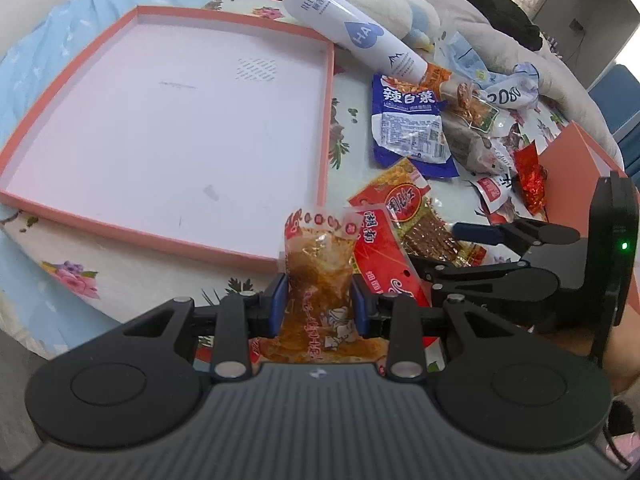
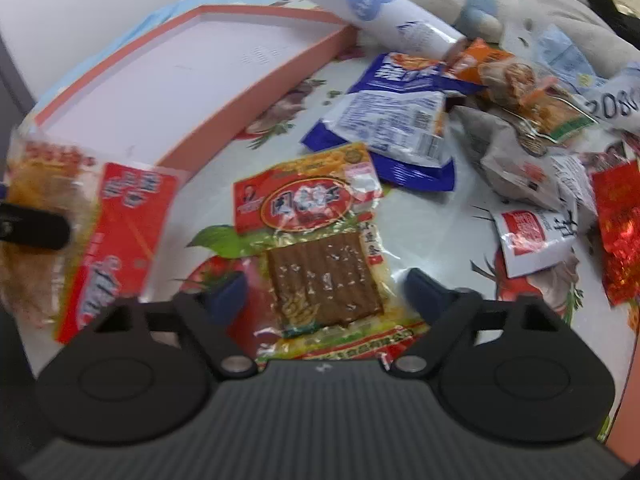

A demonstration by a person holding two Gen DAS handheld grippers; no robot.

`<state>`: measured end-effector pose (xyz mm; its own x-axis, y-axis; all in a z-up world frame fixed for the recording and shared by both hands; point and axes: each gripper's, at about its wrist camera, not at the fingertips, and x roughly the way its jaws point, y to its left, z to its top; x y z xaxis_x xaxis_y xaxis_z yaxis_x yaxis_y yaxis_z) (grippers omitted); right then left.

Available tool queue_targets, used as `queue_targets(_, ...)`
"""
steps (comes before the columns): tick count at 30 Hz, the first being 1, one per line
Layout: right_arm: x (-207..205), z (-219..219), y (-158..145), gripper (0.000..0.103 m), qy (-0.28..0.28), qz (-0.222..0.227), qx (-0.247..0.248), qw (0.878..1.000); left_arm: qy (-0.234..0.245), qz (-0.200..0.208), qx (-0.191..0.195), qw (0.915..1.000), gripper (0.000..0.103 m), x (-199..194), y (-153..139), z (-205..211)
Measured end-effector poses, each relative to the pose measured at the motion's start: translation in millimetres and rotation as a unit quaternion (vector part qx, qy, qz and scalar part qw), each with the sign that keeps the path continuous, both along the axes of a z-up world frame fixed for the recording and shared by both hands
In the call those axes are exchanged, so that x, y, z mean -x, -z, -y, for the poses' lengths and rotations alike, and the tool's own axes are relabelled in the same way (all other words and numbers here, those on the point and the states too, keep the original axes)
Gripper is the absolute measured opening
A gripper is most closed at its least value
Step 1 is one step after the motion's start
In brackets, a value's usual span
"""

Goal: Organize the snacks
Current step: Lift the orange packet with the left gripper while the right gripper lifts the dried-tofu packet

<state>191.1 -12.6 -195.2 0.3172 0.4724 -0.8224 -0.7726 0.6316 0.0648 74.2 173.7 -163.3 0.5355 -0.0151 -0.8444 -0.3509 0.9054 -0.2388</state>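
My left gripper [image 1: 318,304] is shut on an orange-brown snack packet [image 1: 320,264], held upright just off the near right corner of an empty pink-rimmed tray [image 1: 328,120]. A red packet [image 1: 384,256] rests against its right side; I cannot tell whether it is gripped too. My right gripper [image 2: 324,288] stands open over a yellow-and-red packet of brown strips [image 2: 320,248] that lies flat on the floral cloth, with a blue pad on either side and neither touching it. The left gripper's packet [image 2: 36,184] also shows at the left of the right wrist view, beside the tray [image 2: 256,92].
A white spray bottle [image 1: 348,28] lies past the tray's far right corner, with a plush toy behind it. Loose snacks crowd the right side: a blue packet [image 1: 408,124], a red foil packet [image 1: 532,184] and several others. An orange box [image 1: 576,168] stands at the far right.
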Motion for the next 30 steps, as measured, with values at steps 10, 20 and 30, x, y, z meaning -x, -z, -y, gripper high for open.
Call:
queue_targets(10,15.4,3.8,-14.1,0.053,0.012,-0.018,-0.001,1.000,0.001,0.012,-0.004,0.9999,0.038,0.6,-10.5,2.5)
queue_targets(20,42.7,57.1,-52.3,0.054,0.118,0.019,-0.031,0.992,0.018,0.042,-0.028,0.9986,0.038,5.3,-47.1,29.3)
queue_targets(30,73.8,106.5,-122.9,0.054,0.194,0.078,-0.081,0.975,0.042,0.092,-0.039,0.9941,0.038,20.4,-96.3,62.4)
